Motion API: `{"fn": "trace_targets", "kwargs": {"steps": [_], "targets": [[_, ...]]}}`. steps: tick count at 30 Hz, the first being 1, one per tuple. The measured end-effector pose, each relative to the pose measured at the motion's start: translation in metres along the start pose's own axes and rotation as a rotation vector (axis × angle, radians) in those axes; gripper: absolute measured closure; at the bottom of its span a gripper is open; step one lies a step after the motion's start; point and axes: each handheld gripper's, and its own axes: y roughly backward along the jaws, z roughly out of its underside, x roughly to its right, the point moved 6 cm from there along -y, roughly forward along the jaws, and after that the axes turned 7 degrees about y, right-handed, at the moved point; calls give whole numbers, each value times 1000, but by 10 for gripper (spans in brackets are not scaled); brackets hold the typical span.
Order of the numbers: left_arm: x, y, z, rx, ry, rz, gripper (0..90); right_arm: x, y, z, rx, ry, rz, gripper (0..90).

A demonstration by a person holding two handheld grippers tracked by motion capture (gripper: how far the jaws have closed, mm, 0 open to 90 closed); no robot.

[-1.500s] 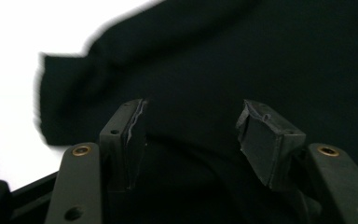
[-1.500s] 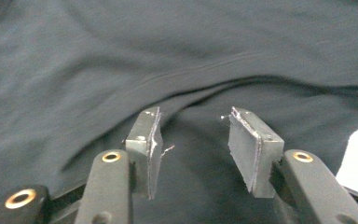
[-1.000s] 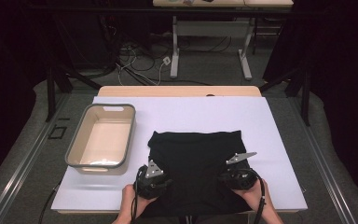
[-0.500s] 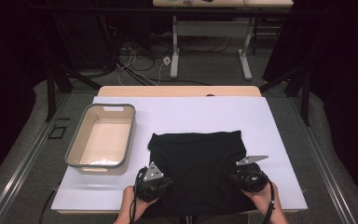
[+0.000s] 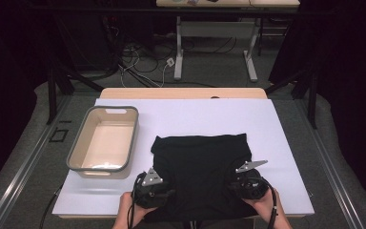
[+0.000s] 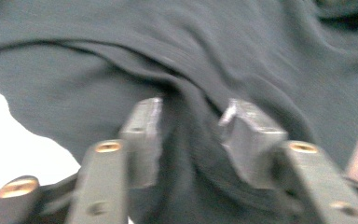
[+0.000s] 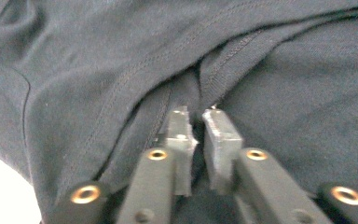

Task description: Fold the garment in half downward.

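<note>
High view shows a black, folded cotton garment (image 5: 200,176) lying on the near half of the white table sheet (image 5: 276,129), its near edge cut off under the person's hands at the bottom of the frame. Its folds are hard to read there because the cloth is so dark.

At the garment's near left corner sits the left gripper (image 5: 148,191). In the left gripper view its jaws stand apart and have just been opening, with a ridge of the dark cloth (image 6: 191,140) running up between the pads; the picture is blurred, and the pads do not seem to press on the fabric.

At the near right corner the right gripper (image 5: 250,183) is nearly pressed together, and the right gripper view shows its pads (image 7: 221,135) pinching a bunched, hemmed fold of the garment (image 7: 205,79).

Left of the garment, just apart from it, stands a beige rectangular plastic tub with a grey rim (image 5: 78,148).
</note>
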Motion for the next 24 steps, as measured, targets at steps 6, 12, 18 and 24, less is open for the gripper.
{"fn": "trace_targets", "kwargs": {"steps": [6,12,18,24], "targets": [[3,-4,-1,16,-21,6,804,10,13,11,-19,-33,102,869],[3,-6,-2,20,-2,-4,778,27,18,14,-9,-33,191,843],[5,2,-7,36,-18,-42,538,13,19,7,33,24,143,551],[24,9,-12,56,-35,1,484,-9,29,-5,109,69,93,469]]}}
